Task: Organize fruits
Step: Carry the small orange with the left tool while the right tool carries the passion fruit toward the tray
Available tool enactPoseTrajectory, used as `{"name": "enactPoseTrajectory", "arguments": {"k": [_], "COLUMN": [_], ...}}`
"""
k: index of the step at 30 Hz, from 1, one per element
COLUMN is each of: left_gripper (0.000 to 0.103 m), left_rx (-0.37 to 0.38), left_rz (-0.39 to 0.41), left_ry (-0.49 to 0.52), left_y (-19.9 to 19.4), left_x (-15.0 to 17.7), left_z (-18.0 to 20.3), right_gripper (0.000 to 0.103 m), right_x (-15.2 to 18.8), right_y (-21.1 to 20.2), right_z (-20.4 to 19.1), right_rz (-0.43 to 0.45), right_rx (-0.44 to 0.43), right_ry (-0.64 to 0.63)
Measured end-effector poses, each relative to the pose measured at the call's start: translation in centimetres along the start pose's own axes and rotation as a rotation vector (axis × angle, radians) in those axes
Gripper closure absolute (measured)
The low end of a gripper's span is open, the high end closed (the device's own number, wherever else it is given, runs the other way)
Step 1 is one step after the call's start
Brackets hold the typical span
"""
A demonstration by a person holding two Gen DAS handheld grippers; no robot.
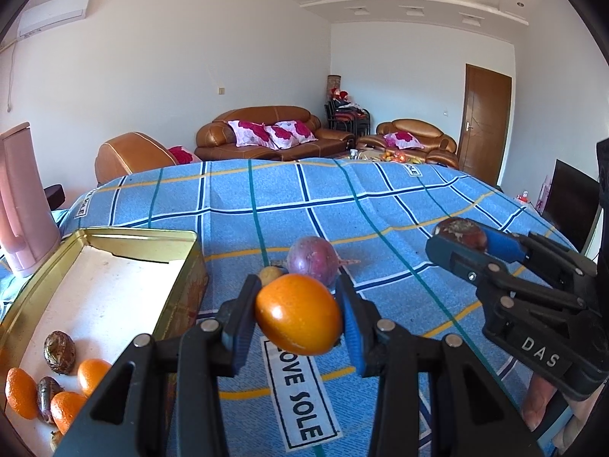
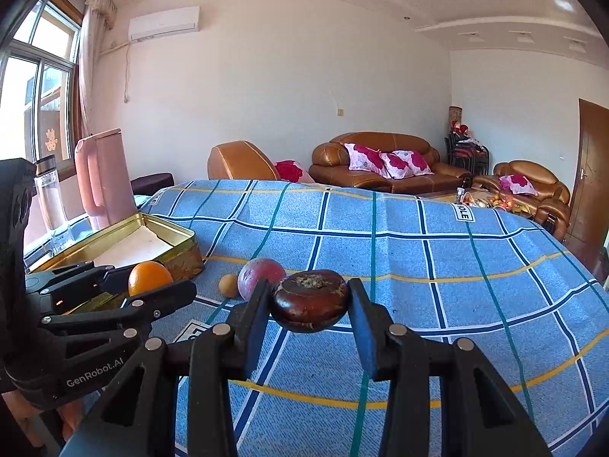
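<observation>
My left gripper (image 1: 298, 314) is shut on an orange fruit (image 1: 298, 314) and holds it above the blue checked cloth, just right of the gold tin (image 1: 179, 236). The tin holds several small oranges (image 1: 21, 392) and dark brown fruits (image 1: 59, 352). My right gripper (image 2: 310, 304) is shut on a dark brown round fruit (image 2: 310, 301); it shows in the left wrist view (image 1: 460, 234) at the right. A purple passion fruit (image 1: 313, 255) and a small tan fruit (image 1: 271, 274) lie on the cloth beyond the left gripper. The left gripper with its orange (image 2: 149, 277) shows in the right wrist view.
A pink jug (image 2: 102, 175) and a clear bottle (image 2: 51, 198) stand behind the tin at the table's left edge. The blue cloth (image 2: 418, 266) covers the table. Brown sofas (image 2: 380, 167) stand across the room.
</observation>
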State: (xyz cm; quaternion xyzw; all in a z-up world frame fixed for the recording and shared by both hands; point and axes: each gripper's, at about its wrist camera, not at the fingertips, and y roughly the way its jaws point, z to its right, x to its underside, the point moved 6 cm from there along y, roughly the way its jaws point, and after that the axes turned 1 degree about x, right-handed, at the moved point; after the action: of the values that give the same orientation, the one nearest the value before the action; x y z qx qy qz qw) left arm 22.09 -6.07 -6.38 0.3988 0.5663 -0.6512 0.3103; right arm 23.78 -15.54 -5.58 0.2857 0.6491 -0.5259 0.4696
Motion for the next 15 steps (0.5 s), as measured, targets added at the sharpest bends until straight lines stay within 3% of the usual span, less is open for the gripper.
{"name": "enactPoseTrajectory", "arguments": {"k": [15], "left_gripper": [0.061], "left_rx": [-0.017], "left_rz": [0.042], "left_ry": [0.003], "left_y": [-0.7], "left_x": [-0.3], "left_z": [0.0], "right_gripper": [0.060], "right_x": [-0.4], "right_y": [-1.2], "right_z": [-0.4], "right_rz": [0.061], "right_rx": [-0.010], "right_ry": [-0.018]}}
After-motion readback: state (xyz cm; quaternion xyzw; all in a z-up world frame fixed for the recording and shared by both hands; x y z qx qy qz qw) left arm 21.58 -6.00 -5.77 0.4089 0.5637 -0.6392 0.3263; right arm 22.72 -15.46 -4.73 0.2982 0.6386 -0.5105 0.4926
